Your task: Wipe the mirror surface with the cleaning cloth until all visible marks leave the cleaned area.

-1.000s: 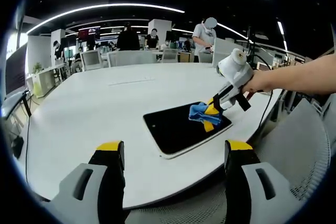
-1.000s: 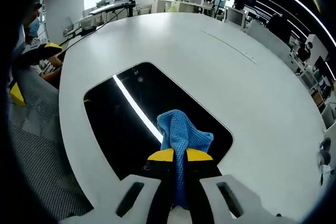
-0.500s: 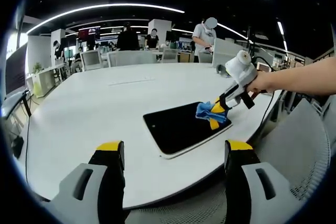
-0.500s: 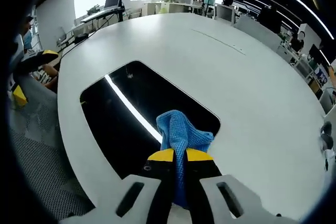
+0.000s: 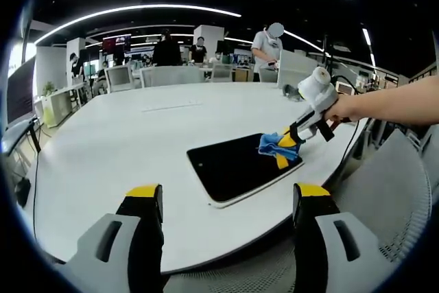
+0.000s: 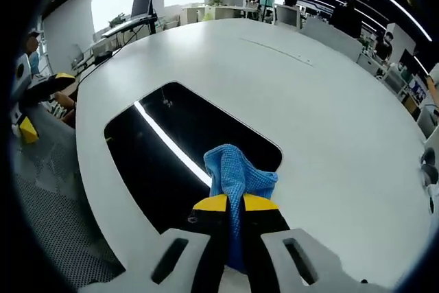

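While the right tongs [image 6: 228,203] pinch the blue cloth [image 6: 239,176] against the mirror [image 6: 164,149] ahead for wiping, the left tongs [image 5: 226,197] wait wide, well back over the counter [image 5: 123,142]

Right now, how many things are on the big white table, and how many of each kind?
Mirror: 1
Blue cloth, held on the mirror by the right gripper: 1
Total: 2

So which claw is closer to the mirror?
Right. The right claw presses the blue cloth onto the mirror at its far corner. The left claw hangs open off the white table's near edge, apart from the mirror.
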`<action>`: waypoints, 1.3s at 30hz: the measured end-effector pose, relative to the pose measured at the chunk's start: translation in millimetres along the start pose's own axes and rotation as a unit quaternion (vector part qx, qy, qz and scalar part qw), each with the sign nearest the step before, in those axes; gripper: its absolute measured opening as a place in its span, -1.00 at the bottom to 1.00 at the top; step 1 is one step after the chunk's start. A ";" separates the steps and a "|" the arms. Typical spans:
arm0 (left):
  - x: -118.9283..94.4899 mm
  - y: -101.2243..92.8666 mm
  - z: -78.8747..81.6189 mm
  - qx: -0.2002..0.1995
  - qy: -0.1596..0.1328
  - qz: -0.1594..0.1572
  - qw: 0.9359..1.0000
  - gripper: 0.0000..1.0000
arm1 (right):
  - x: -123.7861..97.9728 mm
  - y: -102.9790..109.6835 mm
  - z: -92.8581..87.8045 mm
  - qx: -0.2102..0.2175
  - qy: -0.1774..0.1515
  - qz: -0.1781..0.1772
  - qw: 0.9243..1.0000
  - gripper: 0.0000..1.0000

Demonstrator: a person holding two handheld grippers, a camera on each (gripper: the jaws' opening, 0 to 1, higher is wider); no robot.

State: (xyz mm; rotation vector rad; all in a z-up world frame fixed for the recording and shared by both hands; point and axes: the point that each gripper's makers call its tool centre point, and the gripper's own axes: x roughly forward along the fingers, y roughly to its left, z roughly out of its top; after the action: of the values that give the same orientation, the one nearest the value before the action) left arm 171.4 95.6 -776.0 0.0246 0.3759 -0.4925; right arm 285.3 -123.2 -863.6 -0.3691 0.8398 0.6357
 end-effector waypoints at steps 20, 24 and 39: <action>1.2 -0.9 0.5 0.000 0.000 -0.002 1.000 0.51 | -1.0 1.1 -3.1 0.058 -0.017 0.010 0.998 -1.00; 1.3 -1.0 0.5 0.000 -0.001 -0.002 1.000 0.51 | -1.6 3.6 -3.9 0.060 -0.020 0.006 0.998 -1.00; 0.8 -0.8 0.7 0.000 -0.002 -0.001 1.000 0.51 | -15.2 25.2 -16.3 0.058 -0.029 0.031 0.997 -1.00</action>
State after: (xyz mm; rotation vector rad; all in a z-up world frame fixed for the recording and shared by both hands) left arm 171.9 94.5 -775.6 0.0239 0.3722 -0.4955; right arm 252.0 -118.6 -863.3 -0.2198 0.8319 0.6498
